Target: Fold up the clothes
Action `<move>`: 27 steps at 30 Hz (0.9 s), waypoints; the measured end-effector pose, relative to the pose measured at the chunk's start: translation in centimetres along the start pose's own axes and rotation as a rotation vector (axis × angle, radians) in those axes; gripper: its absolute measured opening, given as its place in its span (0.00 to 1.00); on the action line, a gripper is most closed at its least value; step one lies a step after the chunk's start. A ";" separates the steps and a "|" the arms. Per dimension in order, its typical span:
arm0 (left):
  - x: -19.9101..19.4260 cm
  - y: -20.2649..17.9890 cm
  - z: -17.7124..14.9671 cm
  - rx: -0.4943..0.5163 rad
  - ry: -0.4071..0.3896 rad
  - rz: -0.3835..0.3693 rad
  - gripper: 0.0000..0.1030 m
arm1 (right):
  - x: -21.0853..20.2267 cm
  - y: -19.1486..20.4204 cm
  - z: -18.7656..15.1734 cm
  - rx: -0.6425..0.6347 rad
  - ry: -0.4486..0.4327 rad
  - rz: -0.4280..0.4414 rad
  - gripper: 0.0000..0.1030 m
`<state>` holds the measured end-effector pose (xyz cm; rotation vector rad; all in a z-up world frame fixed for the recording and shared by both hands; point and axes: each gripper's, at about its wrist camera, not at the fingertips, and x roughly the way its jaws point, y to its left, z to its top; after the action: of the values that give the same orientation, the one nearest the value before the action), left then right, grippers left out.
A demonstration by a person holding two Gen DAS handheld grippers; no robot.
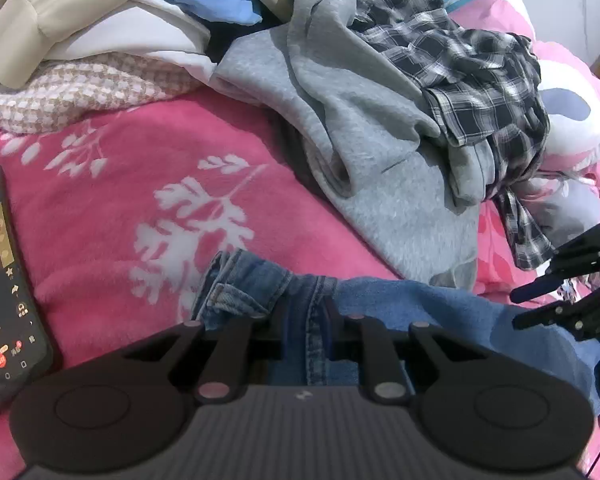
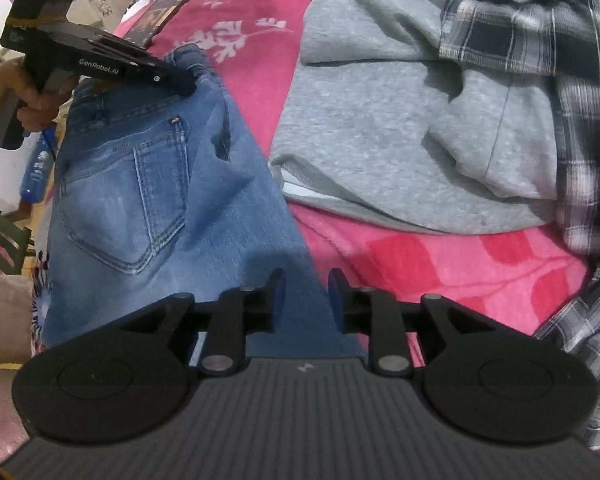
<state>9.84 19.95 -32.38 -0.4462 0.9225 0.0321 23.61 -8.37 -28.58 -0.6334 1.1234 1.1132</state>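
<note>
Blue jeans (image 1: 440, 304) lie flat on the pink blanket, back pocket up (image 2: 140, 180). My left gripper (image 1: 306, 312) is shut on the jeans at the waistband, with a denim seam pinched between its fingers. From the right wrist view it shows at the top left (image 2: 186, 82), held by a person's hand (image 2: 32, 96). My right gripper (image 2: 305, 280) hovers narrowly open over the jeans' right edge, nothing held. It also appears at the right edge of the left wrist view (image 1: 520, 304), fingers apart.
A grey sweatshirt (image 1: 360, 120) (image 2: 380, 120) and a plaid shirt (image 1: 480, 72) (image 2: 540, 20) lie crumpled beyond the jeans. More clothes (image 1: 80, 0) are piled at the back left. A lit phone (image 1: 4, 300) rests on the pink floral blanket (image 1: 120, 200).
</note>
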 end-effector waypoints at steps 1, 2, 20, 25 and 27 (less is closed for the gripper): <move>0.0 0.0 0.0 0.004 0.001 0.001 0.17 | 0.0 0.1 -0.2 -0.006 0.006 0.003 0.24; 0.0 -0.1 0.0 0.008 0.002 0.002 0.17 | 0.0 0.3 -0.4 -0.012 0.013 0.006 0.24; 0.5 -1.3 0.4 0.076 0.035 0.041 0.17 | -1.1 -0.2 -3.8 0.039 0.069 -0.012 0.00; 0.8 -1.4 0.4 0.097 0.041 0.050 0.17 | -0.1 -1.8 -4.1 0.171 0.038 -0.030 0.02; 0.8 -1.3 0.3 0.104 0.041 0.048 0.17 | -0.9 -2.5 -4.4 0.261 -0.001 -0.026 0.04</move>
<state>10.88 18.73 -32.35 -0.3294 0.9706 0.0190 24.21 -13.33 -29.56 -0.4414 1.2317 0.9246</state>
